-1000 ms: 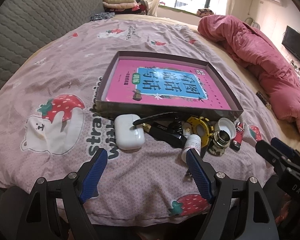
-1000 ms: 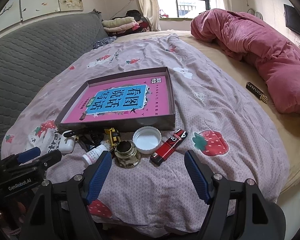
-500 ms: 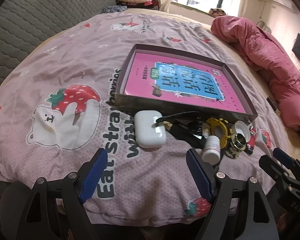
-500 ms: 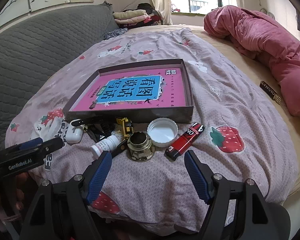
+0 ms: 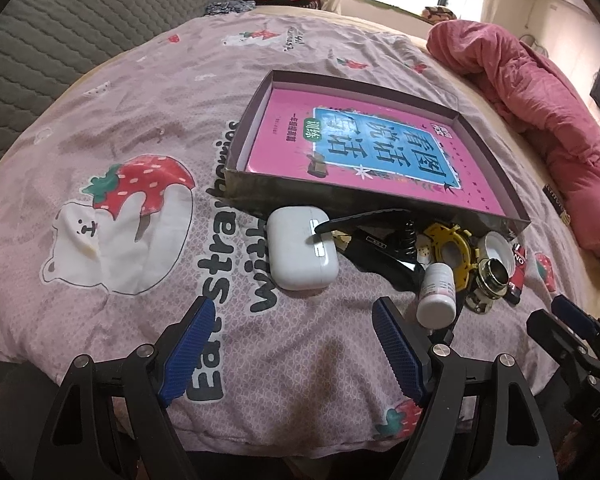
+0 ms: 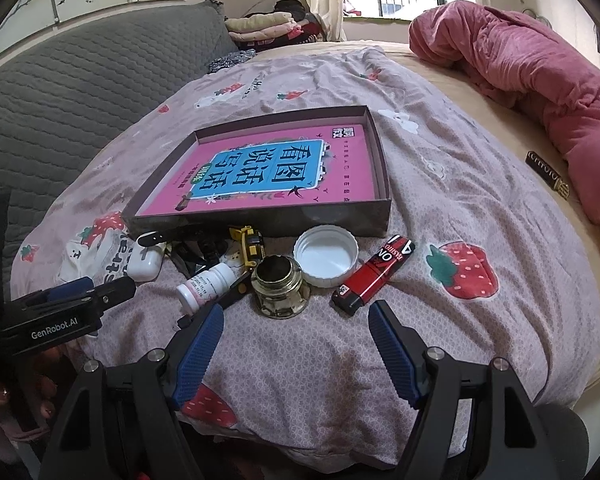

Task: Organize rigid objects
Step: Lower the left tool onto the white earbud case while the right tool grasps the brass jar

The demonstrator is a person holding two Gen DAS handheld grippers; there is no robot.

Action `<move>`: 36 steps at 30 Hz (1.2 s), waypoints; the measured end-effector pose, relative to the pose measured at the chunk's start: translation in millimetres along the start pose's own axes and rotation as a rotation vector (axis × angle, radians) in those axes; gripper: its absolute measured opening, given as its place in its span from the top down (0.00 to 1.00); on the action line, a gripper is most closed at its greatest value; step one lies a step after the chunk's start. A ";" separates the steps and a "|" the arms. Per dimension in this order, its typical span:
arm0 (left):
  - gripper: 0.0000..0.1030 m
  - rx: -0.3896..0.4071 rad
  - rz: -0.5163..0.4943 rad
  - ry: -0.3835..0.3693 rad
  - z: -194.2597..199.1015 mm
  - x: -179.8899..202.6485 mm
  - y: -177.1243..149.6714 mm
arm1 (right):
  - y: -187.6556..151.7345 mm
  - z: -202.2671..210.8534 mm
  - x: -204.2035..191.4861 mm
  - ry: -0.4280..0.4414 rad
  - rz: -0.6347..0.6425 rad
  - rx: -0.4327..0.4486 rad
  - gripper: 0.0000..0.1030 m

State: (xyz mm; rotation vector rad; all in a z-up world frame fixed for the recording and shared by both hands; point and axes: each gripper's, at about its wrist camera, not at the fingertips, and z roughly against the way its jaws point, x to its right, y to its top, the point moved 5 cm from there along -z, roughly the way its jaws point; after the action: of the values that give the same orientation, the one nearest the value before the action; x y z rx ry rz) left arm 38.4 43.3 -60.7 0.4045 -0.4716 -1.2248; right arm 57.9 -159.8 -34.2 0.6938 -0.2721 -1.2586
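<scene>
Both tools hover w/ jaws spread, nothing held: left gripper [image 5: 292, 344] lines up short of the white case [image 5: 300, 248], right gripper [image 6: 296, 344] sits just before the brass jar [image 6: 280, 284]. The clutter lies in a row on the quilt [image 5: 112, 128] along the near wall of the box [image 6: 260, 222], none of it inside yet; only a pink book [image 6: 276, 168] is in there.

Risks, as a guess: quilt is soft, so a push down could sink & tip the jar or roll the bottle [image 6: 206, 286] toward the bed edge. A black strap [image 5: 360, 218] rests across the case, so lifting the case may drag it & its neighbours. Lighter [image 6: 374, 274] & cap [image 6: 326, 256] touch; a wide grab may catch both.

Hard to read: the black tangle [image 5: 384, 248] btw case & yellow ring [image 5: 450, 246]; can't tell what it is. Cap & lighter are half hidden in the left view.
</scene>
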 end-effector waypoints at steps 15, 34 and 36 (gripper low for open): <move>0.21 -0.024 0.002 -0.012 -14.8 -0.3 0.2 | -3.2 -28.4 -10.9 0.020 0.068 -0.036 0.46; 0.21 -0.029 0.020 0.014 -34.8 -8.1 11.9 | 1.9 -57.3 -17.1 0.000 0.122 -0.044 0.65; 0.21 -0.026 0.018 0.020 -37.2 -7.5 13.6 | 2.7 -59.2 -16.6 0.003 0.117 -0.043 0.65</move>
State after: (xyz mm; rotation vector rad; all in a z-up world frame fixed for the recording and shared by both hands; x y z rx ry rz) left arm 67.5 56.1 -85.5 0.3894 -0.4410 -1.2075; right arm 87.4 -124.5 -75.1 0.6341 -0.2785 -1.1484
